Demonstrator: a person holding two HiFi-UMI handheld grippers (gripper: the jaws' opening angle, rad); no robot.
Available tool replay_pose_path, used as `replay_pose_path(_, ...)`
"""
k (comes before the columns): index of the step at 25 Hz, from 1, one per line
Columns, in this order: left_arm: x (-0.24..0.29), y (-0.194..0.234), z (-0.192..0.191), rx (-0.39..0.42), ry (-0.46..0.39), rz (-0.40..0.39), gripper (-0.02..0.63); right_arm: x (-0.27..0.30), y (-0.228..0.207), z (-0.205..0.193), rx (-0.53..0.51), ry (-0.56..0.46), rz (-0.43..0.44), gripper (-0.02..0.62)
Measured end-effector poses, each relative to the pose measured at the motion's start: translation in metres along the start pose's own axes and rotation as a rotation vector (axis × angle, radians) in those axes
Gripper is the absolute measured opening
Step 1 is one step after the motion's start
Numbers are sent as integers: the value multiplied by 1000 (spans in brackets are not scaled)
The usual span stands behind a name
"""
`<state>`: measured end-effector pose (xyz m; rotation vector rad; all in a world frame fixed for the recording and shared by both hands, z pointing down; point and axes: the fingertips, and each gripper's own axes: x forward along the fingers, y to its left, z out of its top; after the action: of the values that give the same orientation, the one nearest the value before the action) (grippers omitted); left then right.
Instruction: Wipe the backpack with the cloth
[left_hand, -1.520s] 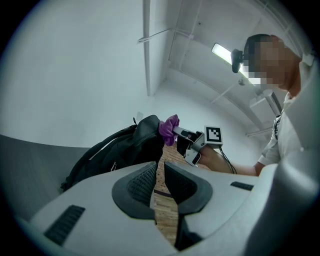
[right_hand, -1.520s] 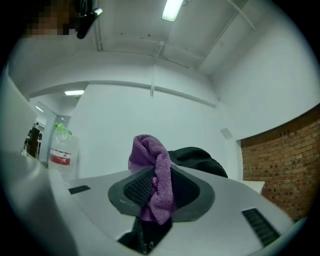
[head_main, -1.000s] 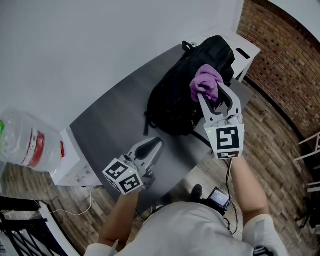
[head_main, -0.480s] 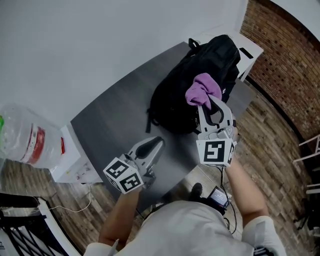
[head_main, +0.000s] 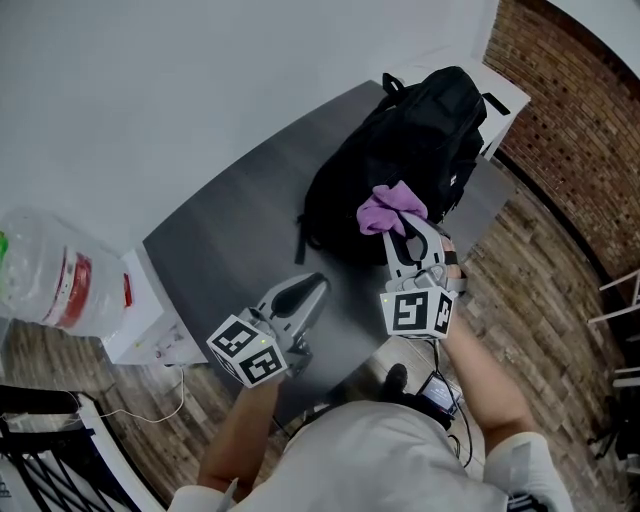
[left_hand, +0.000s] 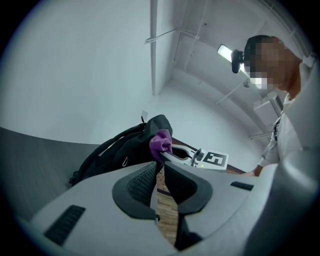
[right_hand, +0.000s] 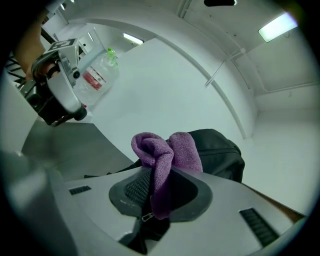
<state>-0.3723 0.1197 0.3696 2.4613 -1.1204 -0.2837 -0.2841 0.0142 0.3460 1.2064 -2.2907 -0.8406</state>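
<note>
A black backpack (head_main: 400, 160) lies on the dark grey table (head_main: 230, 240), toward its far right end. My right gripper (head_main: 393, 228) is shut on a bunched purple cloth (head_main: 390, 208), which is pressed against the backpack's near side, low down. In the right gripper view the cloth (right_hand: 167, 150) folds out from between the pads, with the backpack (right_hand: 222, 152) just behind it. My left gripper (head_main: 310, 287) hovers over the table's near edge, left of the backpack, jaws together and holding nothing. From the left gripper view I see the backpack (left_hand: 125, 147) and the cloth (left_hand: 160, 142) ahead.
A large clear water bottle (head_main: 50, 280) with a red label stands at the far left, beside a white box (head_main: 140, 325). A white wall runs behind the table. A brick wall (head_main: 570, 110) and wooden floor (head_main: 530, 290) lie to the right.
My right gripper has slid the cloth down the backpack, from its upper part toward its near lower side, rolling a little. The left gripper has stayed where it was.
</note>
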Motion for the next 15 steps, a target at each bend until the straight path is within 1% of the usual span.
replay_pose_path(4,-4,4,1,-10,0,14,41,11,9,-17,12,48,22,86)
replay_pose_path(8,-5,6,0,-1,-3,12,41,23,12,-22,27,67,36,86)
replay_pose_path(15,-11,9,-1,-8,0,26,41,30,34,-32,42,104,89,86)
